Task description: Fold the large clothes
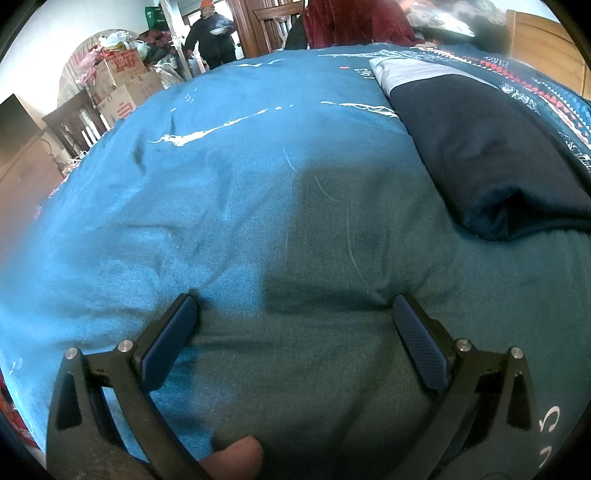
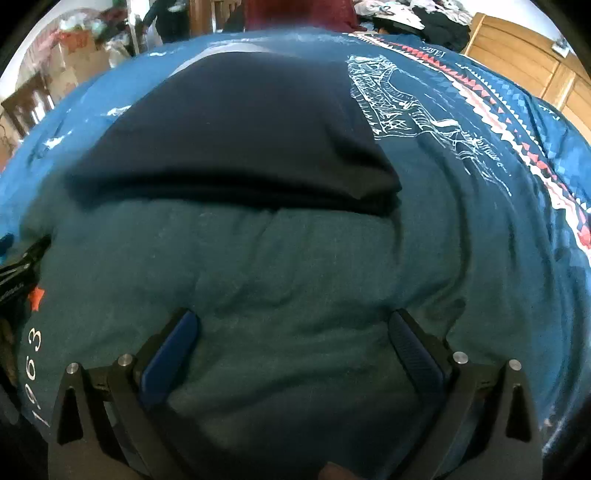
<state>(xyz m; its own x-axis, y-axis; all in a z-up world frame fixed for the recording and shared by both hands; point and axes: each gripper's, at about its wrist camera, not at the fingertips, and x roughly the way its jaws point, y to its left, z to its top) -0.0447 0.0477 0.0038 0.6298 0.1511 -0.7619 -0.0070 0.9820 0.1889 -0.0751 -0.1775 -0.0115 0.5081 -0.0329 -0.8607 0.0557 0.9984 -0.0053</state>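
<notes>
A: Cluttered room behind, and a bed under a blue quilt [image 1: 221, 177] with white drawings and a red-and-white zigzag border fills both views. What lies on it?

B: A dark navy garment [image 2: 236, 140], folded, with a pale grey part [image 1: 402, 74] at its far end. The left wrist view has it at far right, cut by the frame; the right wrist view has it dead centre, just beyond the fingers.

A: What does only one view give?

B: The left one shows stacked cardboard boxes [image 1: 125, 85] at far left and a person [image 1: 212, 35] standing in the doorway with a bowl. The right one shows wooden cabinet doors [image 2: 517, 55] at far right and "1963" printed on the quilt, near left.

A: The grippers?

B: The left gripper [image 1: 293, 314] and the right gripper [image 2: 291, 328] both have their blue-padded jaws spread wide over bare quilt, grasping nothing.

A: Anything unclear?

B: A fingertip [image 1: 232, 458] at the left view's near edge is blurred, and a black object [image 2: 18, 269] at the right view's left edge cannot be made out.
</notes>
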